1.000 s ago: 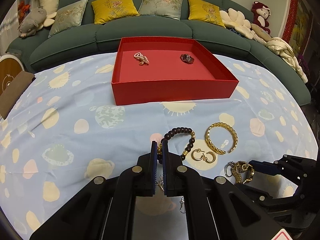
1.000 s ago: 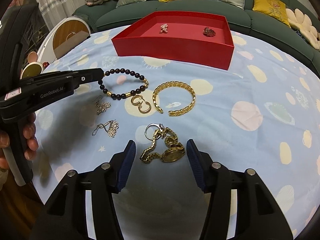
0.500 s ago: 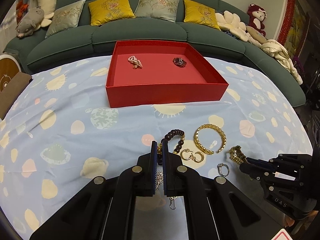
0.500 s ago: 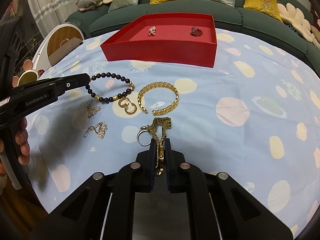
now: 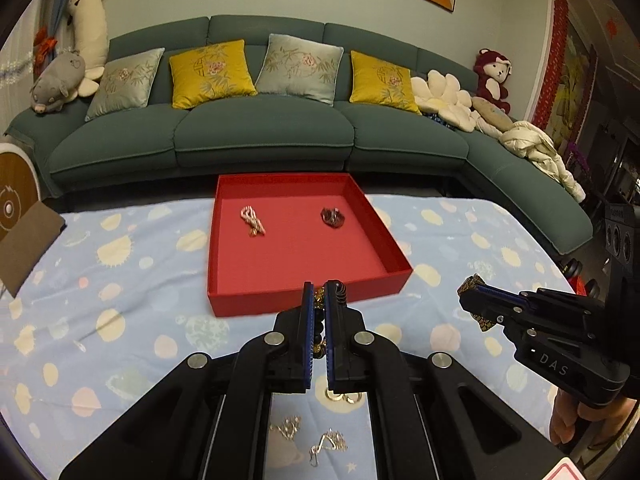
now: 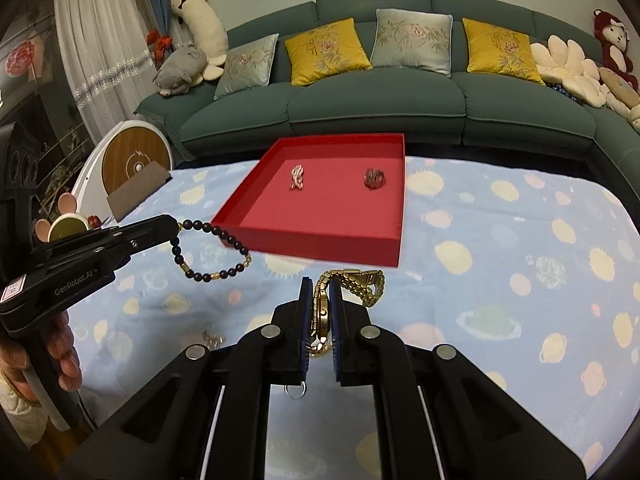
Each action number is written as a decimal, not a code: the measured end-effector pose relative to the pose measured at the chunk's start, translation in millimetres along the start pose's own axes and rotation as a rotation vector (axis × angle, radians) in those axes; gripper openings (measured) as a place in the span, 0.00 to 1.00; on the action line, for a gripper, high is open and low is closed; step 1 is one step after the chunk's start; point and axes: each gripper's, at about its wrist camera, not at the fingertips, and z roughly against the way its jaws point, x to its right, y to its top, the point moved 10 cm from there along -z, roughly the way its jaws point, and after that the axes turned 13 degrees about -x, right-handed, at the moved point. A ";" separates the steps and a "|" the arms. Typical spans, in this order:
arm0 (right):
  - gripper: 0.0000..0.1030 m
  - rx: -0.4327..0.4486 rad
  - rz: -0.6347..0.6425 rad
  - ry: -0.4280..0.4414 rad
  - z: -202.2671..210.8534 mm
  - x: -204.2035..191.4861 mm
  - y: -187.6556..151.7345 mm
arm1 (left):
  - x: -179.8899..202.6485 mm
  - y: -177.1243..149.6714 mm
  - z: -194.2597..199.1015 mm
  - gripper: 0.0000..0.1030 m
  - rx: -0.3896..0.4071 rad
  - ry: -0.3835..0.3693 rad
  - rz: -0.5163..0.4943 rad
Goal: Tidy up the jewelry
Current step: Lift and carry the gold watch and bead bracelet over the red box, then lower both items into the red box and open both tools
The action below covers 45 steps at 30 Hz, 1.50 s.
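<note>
We hold the dark beaded bracelet pinched in our left gripper, its fingers closed on the beads; in the right wrist view it hangs as a loop in the air just in front of the near left corner of the red tray. Our right gripper has its fingers clamped on the gold watch, whose link band curls up past the fingertips, just short of the tray's near wall. Inside the tray, a pearl piece lies toward the back left and a dark red piece toward the back right, well apart. Nearer us than the tray, two thin chain pieces and a pair of gold hoops lie on the blue spotted cloth covering the bench. Beyond the tray stands a green sofa with yellow and grey cushions.
</note>
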 end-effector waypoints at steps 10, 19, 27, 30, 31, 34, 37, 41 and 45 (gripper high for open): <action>0.07 0.049 -0.079 0.054 -35.0 17.7 93.5 | -43.7 59.7 -53.0 0.02 -0.004 0.057 0.065; 0.07 -0.069 -0.094 0.023 -105.7 31.9 99.4 | -65.5 68.7 -107.6 0.03 -0.072 0.063 0.096; 0.07 -0.166 -0.074 -0.018 -145.6 39.7 79.8 | -77.0 58.7 -141.2 0.03 -0.146 0.089 0.150; 0.09 -0.170 -0.073 -0.025 -147.0 42.3 79.3 | -82.7 53.6 -145.3 0.03 -0.162 0.100 0.159; 0.12 -0.163 -0.070 -0.031 -145.3 42.2 80.6 | -85.2 53.8 -144.3 0.05 -0.153 0.107 0.164; 0.21 -0.132 -0.071 -0.043 -138.1 43.1 85.0 | -91.6 56.3 -141.1 0.08 -0.139 0.102 0.190; 0.22 -0.078 -0.084 -0.044 -125.3 45.7 94.8 | -100.1 60.6 -132.6 0.17 -0.112 0.113 0.216; 0.22 0.006 -0.088 -0.039 -93.7 42.0 109.7 | -107.1 66.0 -113.5 0.18 -0.081 0.112 0.230; 0.31 0.095 -0.123 -0.013 -52.4 40.4 115.8 | -105.9 68.5 -83.5 0.18 -0.036 0.116 0.219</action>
